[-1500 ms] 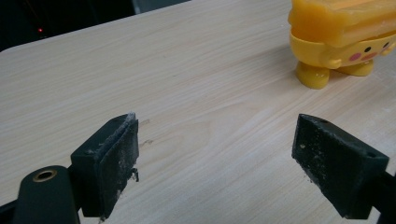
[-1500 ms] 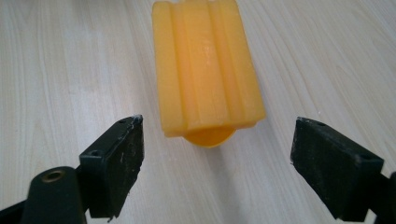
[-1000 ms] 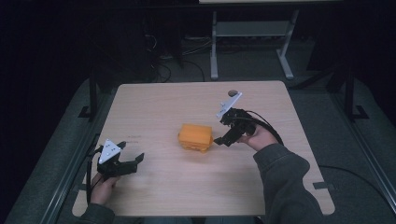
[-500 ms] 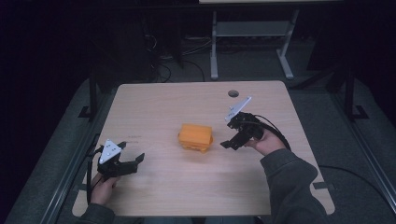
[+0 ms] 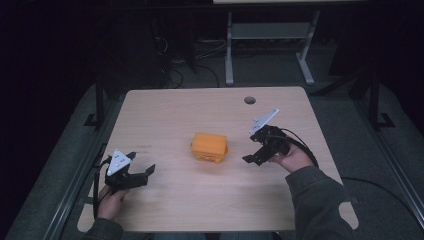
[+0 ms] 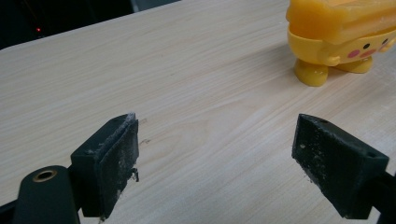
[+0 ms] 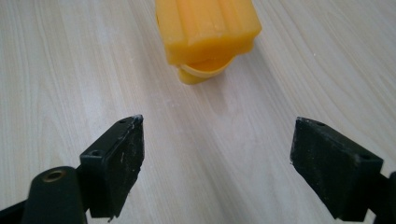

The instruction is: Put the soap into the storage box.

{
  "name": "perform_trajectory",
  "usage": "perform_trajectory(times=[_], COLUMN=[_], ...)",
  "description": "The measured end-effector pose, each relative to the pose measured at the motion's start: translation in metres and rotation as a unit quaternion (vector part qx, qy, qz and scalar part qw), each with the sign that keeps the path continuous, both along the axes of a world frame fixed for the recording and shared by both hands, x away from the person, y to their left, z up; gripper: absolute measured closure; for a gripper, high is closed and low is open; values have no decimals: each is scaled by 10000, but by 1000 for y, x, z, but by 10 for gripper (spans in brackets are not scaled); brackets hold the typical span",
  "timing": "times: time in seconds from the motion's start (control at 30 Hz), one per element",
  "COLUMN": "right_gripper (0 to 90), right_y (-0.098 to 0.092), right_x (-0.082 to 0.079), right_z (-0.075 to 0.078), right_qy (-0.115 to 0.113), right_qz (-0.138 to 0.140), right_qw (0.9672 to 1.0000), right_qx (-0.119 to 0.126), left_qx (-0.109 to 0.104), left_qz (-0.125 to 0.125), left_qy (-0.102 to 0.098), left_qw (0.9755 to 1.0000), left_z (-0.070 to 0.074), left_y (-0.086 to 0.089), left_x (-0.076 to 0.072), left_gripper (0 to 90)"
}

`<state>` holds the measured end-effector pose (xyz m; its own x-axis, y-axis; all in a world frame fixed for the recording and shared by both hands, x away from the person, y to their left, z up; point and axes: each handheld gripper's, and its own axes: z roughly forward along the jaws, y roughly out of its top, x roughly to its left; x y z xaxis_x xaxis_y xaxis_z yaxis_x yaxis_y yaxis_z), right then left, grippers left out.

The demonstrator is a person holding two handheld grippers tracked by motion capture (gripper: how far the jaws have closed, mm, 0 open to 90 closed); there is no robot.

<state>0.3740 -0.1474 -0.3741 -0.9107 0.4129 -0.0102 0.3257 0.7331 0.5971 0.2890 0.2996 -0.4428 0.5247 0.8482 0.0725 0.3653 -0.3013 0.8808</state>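
Note:
A yellow-orange toy box (image 5: 209, 147) with small feet and a cartoon face stands at the middle of the wooden table (image 5: 165, 110). In the left gripper view the toy box (image 6: 341, 35) is at the top right, beyond the jaws. In the right gripper view the toy box (image 7: 207, 32) sits straight ahead at the top. My left gripper (image 5: 141, 170) rests open near the table's front left. To the right of the toy, a short gap away, my right gripper (image 5: 253, 150) is held open. Both hold nothing.
A round cable hole (image 5: 249, 100) lies near the table's far edge. A grey metal stand (image 5: 265, 35) is on the floor behind the table. Bare tabletop surrounds the toy on all sides.
My right gripper has drawn back to the right, away from the toy box it was touching. The toy and the left gripper have stayed put.

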Motion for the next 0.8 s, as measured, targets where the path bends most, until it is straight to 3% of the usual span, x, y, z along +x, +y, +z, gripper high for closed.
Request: perform_trajectory(times=[0.8], right_gripper=[169], right_y=[-36], right_x=[-27], right_z=[-27], right_qy=[164], right_qz=[-310], right_qw=[9993], right_qx=[118], left_qx=[35], left_qz=[-25], left_qy=[13], left_qw=[10000], left_z=[-1], left_y=[-2], left_x=[0], left_gripper=[140])
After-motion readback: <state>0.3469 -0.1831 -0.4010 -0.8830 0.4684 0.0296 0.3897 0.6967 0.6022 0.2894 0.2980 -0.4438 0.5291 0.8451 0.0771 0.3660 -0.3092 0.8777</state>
